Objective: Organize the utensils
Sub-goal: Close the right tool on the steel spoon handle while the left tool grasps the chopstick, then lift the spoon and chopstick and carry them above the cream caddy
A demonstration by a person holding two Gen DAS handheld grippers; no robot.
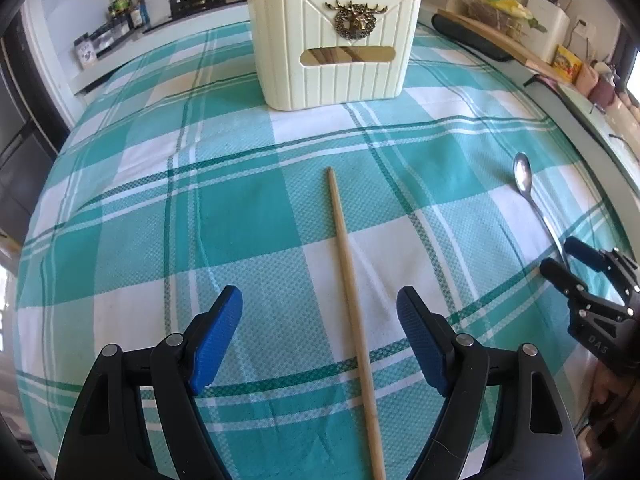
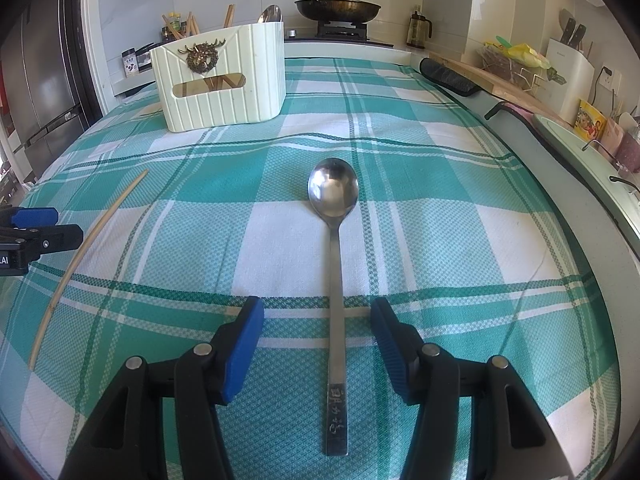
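A single wooden chopstick (image 1: 352, 304) lies on the checked cloth between the open fingers of my left gripper (image 1: 320, 308); it also shows at the left of the right wrist view (image 2: 88, 236). A steel spoon (image 2: 335, 280) lies bowl-away between the open fingers of my right gripper (image 2: 318, 316); in the left wrist view the spoon (image 1: 528, 188) lies at the right, its handle running between the right gripper's fingertips (image 1: 568, 256). Neither gripper touches its utensil. The cream utensil holder (image 1: 332, 44) stands at the far side, also in the right wrist view (image 2: 224, 80), with chopsticks and a spoon in it.
The teal and white checked cloth (image 2: 440, 220) covers the counter. A stove with a lidded pan (image 2: 338, 8) stands behind. A cutting board and knife block (image 2: 568, 68) line the right side. Spice bottles (image 1: 124, 8) sit at the back left.
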